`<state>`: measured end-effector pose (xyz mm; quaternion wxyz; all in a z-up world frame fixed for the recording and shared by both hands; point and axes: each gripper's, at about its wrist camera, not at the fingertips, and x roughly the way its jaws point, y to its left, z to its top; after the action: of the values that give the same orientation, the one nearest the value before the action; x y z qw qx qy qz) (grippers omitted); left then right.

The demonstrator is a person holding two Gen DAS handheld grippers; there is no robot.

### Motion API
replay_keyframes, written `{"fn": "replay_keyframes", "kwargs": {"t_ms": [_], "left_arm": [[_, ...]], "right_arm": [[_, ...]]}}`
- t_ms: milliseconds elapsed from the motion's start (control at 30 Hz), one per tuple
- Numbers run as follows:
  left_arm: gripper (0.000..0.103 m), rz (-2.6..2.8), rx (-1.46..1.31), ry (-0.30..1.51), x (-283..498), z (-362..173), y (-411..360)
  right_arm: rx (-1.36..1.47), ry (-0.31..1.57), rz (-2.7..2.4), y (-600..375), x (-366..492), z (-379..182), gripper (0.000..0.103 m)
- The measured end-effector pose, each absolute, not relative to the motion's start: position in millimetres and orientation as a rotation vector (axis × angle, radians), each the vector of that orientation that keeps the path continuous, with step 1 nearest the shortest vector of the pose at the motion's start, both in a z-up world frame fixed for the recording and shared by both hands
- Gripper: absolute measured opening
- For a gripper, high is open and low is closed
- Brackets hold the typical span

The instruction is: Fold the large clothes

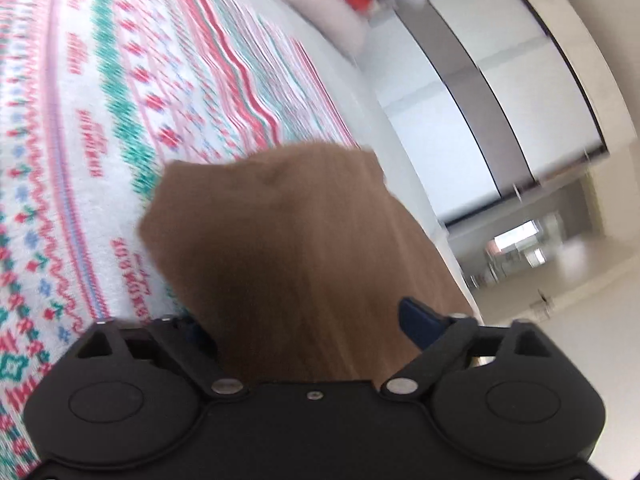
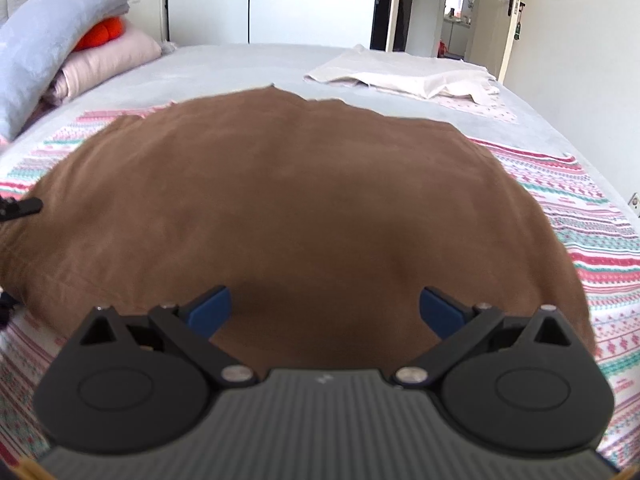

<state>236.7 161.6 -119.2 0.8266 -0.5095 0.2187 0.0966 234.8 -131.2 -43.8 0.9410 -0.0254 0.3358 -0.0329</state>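
A large brown garment (image 2: 288, 200) lies spread over a patterned red, green and white blanket (image 2: 592, 216) on the bed. My right gripper (image 2: 325, 308) is open, its blue pads wide apart just above the garment's near edge. In the left wrist view, a flap of the brown garment (image 1: 288, 240) hangs up between the jaws of my left gripper (image 1: 308, 320), which stand wide apart. The view is tilted and blurred. The left gripper's tip (image 2: 24, 205) shows at the garment's left edge in the right wrist view.
A folded white cloth (image 2: 404, 76) lies at the far right of the grey bed (image 2: 224, 64). Stacked pillows, blue, orange and pink (image 2: 60, 40), sit at the far left. A wardrobe (image 2: 272, 4) and an open door (image 2: 508, 12) stand behind.
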Motion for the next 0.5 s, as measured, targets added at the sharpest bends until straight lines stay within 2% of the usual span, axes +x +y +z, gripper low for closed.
{"fn": "replay_keyframes", "kwargs": {"t_ms": [67,133,233,300,400,500], "left_arm": [[0.051,0.271,-1.039,0.45,237.8,-119.2,153.7],[0.043,0.294,-1.017,0.443,237.8,-122.2,152.3],[0.029,0.276,-0.986,0.41,237.5,-113.5,147.2],[0.024,0.226,-0.925,0.359,238.6,-98.2,142.5],[0.021,0.105,-0.846,0.267,235.3,-71.0,134.2],[0.021,-0.024,-0.725,0.186,236.7,-39.3,111.8]], "right_arm": [[-0.012,0.643,-0.044,-128.6,234.2,-43.5,0.102],[0.047,0.6,-0.013,-127.4,232.8,-44.0,0.099],[0.146,0.592,0.071,-127.7,235.2,-49.1,0.075],[0.209,0.648,0.115,-129.2,241.3,-59.7,0.047],[0.192,0.68,0.126,-131.1,244.9,-70.5,0.045],[0.291,0.709,0.166,-148.0,247.9,-76.1,0.045]]}}
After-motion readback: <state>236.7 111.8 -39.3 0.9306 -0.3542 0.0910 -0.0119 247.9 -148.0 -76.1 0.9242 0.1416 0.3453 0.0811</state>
